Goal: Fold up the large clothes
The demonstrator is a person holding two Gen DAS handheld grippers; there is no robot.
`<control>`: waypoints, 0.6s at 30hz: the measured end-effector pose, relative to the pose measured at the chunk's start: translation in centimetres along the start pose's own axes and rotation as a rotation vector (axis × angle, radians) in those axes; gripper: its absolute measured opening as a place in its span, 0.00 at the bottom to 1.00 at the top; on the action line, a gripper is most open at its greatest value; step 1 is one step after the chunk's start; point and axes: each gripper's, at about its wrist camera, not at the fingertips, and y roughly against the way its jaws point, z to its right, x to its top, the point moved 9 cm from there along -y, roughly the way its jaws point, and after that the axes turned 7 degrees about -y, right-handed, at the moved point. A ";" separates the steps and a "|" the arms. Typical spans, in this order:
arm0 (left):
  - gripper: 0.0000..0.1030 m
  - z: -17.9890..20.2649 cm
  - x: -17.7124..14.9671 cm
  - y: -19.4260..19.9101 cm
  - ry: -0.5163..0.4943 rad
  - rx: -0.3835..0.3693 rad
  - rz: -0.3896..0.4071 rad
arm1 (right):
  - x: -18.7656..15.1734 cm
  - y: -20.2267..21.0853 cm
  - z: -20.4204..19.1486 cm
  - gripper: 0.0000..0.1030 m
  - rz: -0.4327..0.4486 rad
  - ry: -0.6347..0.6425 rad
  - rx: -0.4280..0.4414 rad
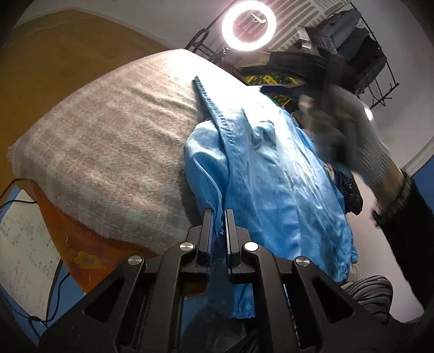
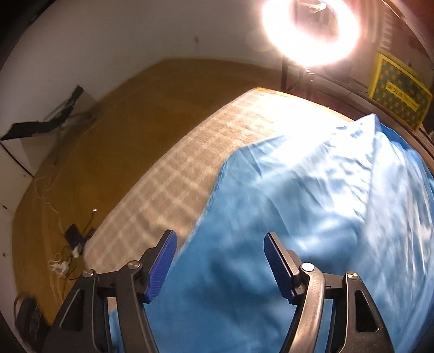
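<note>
A large light-blue garment (image 1: pixel 271 173) lies crumpled across the right part of a table under a grey-white checked blanket (image 1: pixel 108 152). Its ribbed hem runs toward the far edge and one part hangs over the near edge. My left gripper (image 1: pixel 219 217) is shut on a fold of the blue cloth at that near edge. In the right wrist view the same blue garment (image 2: pixel 298 217) fills the lower right, blurred. My right gripper (image 2: pixel 220 244) hovers over it, open, with nothing pinched between its blue pads (image 2: pixel 162 263). A gloved hand (image 1: pixel 352 141) shows blurred at the right in the left wrist view.
A bright ring light (image 1: pixel 249 25) stands beyond the table's far end. Dark clutter and a rack (image 1: pixel 352 54) sit behind it. Brown floor (image 2: pixel 95 152) with cables and a power strip (image 2: pixel 61 267) lies left of the table. A yellow patterned box (image 2: pixel 398 92) sits at the far right.
</note>
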 end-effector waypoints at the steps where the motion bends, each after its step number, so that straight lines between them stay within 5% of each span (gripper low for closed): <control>1: 0.05 0.1 0.0 0.0 -0.001 -0.005 0.002 | 1.0 -1.4 -0.1 0.67 -0.007 0.009 -0.025; 14: 0.04 0.3 0.0 -0.8 -0.016 -0.031 -0.005 | 4.7 -13.3 0.6 0.66 -0.127 0.062 -0.211; 17: 0.04 0.1 -0.2 -0.7 -0.011 -0.033 -0.005 | 4.8 -13.6 0.9 0.53 -0.112 0.085 -0.226; 18: 0.04 0.1 -0.2 -0.6 -0.013 -0.029 -0.001 | 4.8 -13.5 1.0 0.38 -0.105 0.086 -0.226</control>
